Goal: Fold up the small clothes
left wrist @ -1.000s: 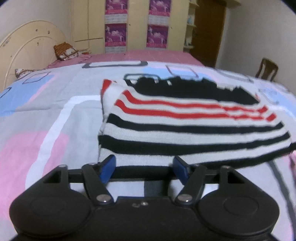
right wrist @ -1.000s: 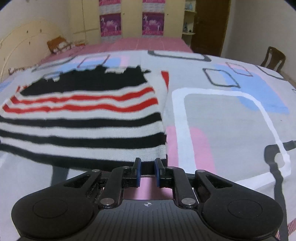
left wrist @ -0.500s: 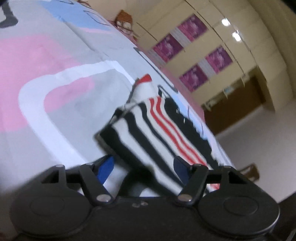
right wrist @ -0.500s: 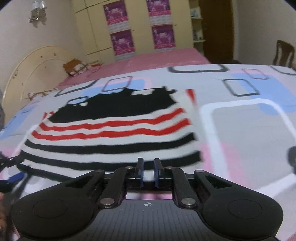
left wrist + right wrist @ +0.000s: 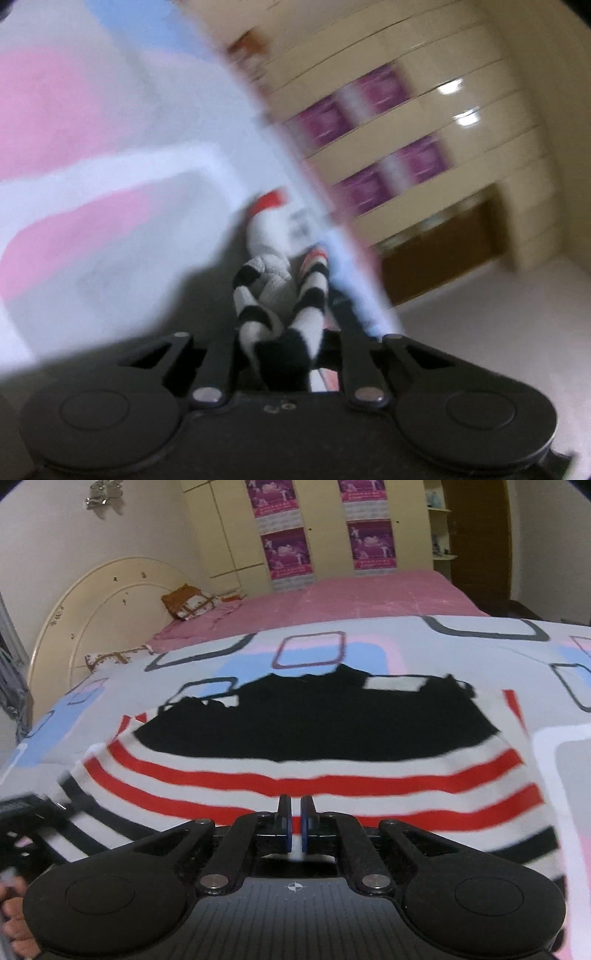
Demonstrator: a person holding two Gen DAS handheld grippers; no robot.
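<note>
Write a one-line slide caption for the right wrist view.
Right gripper pinches the near edge of a striped sweater spread on a patterned bedspread.

bunched sweater fills the left claw; quilt beyond lies bare.

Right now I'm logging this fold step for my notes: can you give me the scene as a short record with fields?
garment: striped sweater, black, white and red
surface: patterned bedspread
left gripper: shut on a bunched edge of the sweater; view tilted and blurred
right gripper: fingers nearly together at the sweater's near hem, cloth between them
background: wardrobe with purple posters, cream headboard
</note>
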